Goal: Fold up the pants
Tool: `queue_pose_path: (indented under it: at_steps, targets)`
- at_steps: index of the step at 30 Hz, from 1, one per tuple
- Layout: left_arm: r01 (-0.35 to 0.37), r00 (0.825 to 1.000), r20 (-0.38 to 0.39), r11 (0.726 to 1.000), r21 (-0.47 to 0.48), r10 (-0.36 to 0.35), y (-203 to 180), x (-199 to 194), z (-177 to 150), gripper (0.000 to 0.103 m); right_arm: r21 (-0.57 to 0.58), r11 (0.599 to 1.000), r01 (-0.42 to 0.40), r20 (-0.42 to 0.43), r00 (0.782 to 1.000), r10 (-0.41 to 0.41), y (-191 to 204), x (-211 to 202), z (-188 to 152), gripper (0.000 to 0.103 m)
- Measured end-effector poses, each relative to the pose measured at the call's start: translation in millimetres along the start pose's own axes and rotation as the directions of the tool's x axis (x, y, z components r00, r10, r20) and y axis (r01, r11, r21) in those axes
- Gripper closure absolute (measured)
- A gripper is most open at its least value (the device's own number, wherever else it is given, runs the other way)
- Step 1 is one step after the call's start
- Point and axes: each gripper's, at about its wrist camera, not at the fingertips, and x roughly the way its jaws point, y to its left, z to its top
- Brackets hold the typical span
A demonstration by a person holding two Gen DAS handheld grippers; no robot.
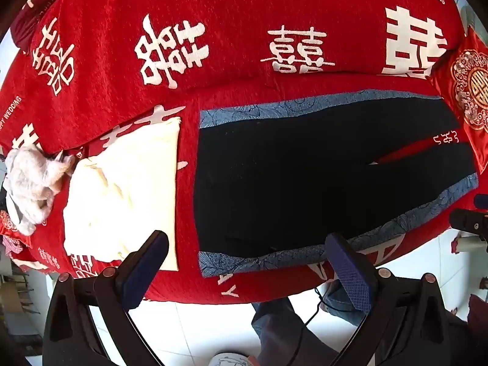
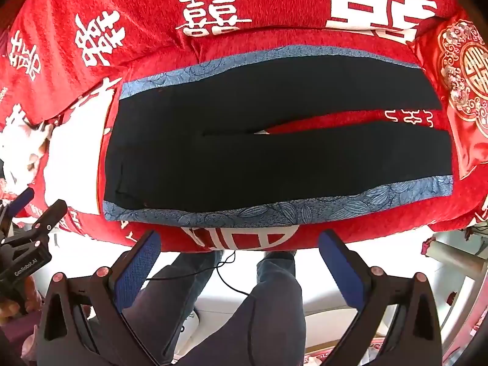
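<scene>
Pants (image 2: 274, 158) lying flat on the red bed cover (image 1: 244, 9) reading "THE BIGDAY".
Left tongs (image 1: 244, 271) and right tongs (image 2: 241, 268) hovering open, empty; only the left view is showing a folded cream cloth (image 1: 128, 189).

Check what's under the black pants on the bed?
The black pants lie flat on the red bedspread; its red cloth and white print show in the gap between the legs. Whatever lies directly beneath the pants' fabric is covered.

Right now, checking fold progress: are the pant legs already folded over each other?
No, the pants lie flat with both legs spread apart, red blanket showing between them.
</scene>
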Motion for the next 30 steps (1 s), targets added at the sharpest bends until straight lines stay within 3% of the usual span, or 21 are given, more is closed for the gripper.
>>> queue_pose_path:
  at_steps: [23,30]
  targets:
    - [-0.007,1.000,0.022,1.000,-0.020,0.007,9.9,-2.1,6.4,0.000,-0.018,1.000,-0.012,-0.001,1.000,0.012,4.9,-3.5,10.3,0.000]
    - [-0.009,1.000,0.017,0.999,-0.031,0.010,10.6,-1.1,8.4,0.000,-0.037,0.999,-0.026,0.034,0.999,0.027,7.1,-5.0,11.5,0.000]
